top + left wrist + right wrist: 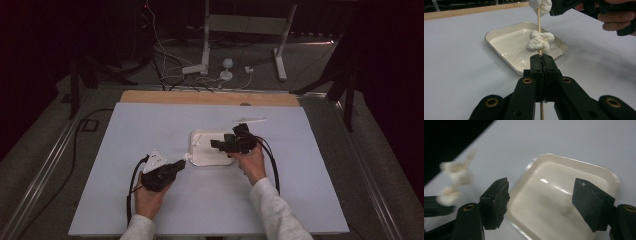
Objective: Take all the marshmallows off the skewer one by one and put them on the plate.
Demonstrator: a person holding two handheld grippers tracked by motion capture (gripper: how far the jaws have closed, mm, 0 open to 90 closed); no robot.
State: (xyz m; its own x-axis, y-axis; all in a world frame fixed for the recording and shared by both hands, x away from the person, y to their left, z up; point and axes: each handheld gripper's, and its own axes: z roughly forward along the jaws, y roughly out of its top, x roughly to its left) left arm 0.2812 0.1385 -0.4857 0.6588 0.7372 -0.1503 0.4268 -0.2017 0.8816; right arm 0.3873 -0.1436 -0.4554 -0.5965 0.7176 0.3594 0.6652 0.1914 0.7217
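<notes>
The table (pixel 150 210), covered in a pale sheet, gives a plain open work surface, with bare wood showing only along its far edge at 12 o'clock. Near its centre sits the white tray (pixel 202 159), empty, apparently placed to catch whatever comes off the skewer. A second thin stick (pixel 248 120) lies on the sheet at about 1 o'clock from the tray, seemingly a spare.

The left gripper (pixel 176 166) comes in from about 8 o'clock of the tray, its jaws clamped tight on the lower end of the skewer (pixel 539 18). It holds the wooden stick upright over the tray's near corner, probably so the pieces stay above the tray while the other hand works on them.

The right gripper (pixel 540 203) hovers over the tray from its 3 o'clock side, jaws spread wide and holding nothing. In the left gripper view it sits just beside the top of the skewer, likely ready to close on a piece.

Two white marshmallow-like lumps are threaded on the skewer: the lower lump (pixel 539 42) rides just above the left jaws, the upper lump (pixel 540 6) higher up.
</notes>
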